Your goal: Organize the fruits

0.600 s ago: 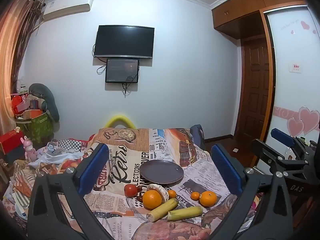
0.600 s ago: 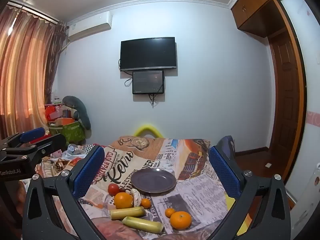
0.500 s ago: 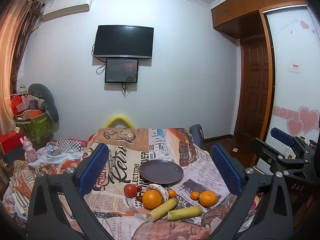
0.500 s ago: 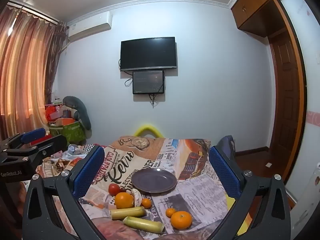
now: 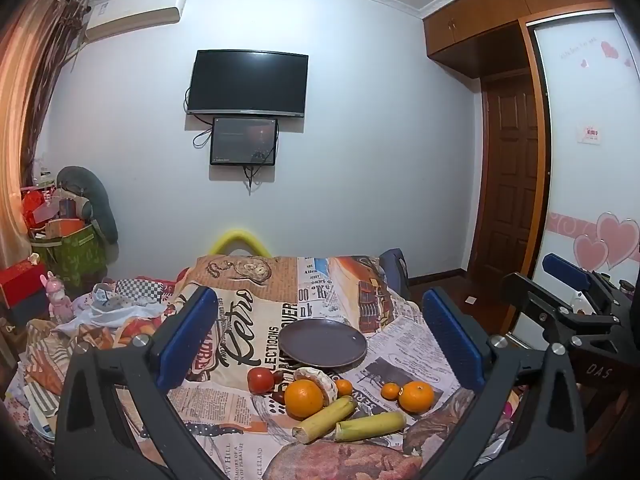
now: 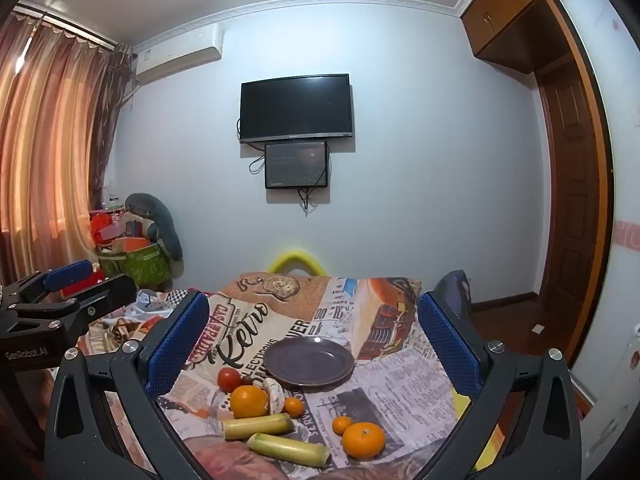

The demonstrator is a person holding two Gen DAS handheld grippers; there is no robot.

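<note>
A dark round plate (image 5: pixel 322 343) (image 6: pixel 309 361) lies bare on a table under a newspaper-print cloth (image 5: pixel 248 320). In front of it sit a red tomato (image 5: pixel 260 380), a big orange (image 5: pixel 304 398), a pale bun-like piece (image 5: pixel 318 378), small tangerines (image 5: pixel 390 390), another orange (image 5: pixel 416 396) (image 6: pixel 363 440) and two yellow-green stalks (image 5: pixel 370 426) (image 6: pixel 258 426). My left gripper (image 5: pixel 320 344) hangs open above the fruit, holding nothing. My right gripper (image 6: pixel 312 344) is likewise open and empty; it also shows at the right edge (image 5: pixel 576 312) of the left wrist view.
A cluttered heap of cloth and toys (image 5: pixel 100 304) lies left of the table, with a green bag (image 5: pixel 76 256) and boxes behind it. A yellow chair back (image 5: pixel 239 240) stands at the table's far edge. A wooden door (image 5: pixel 512 184) is at the right.
</note>
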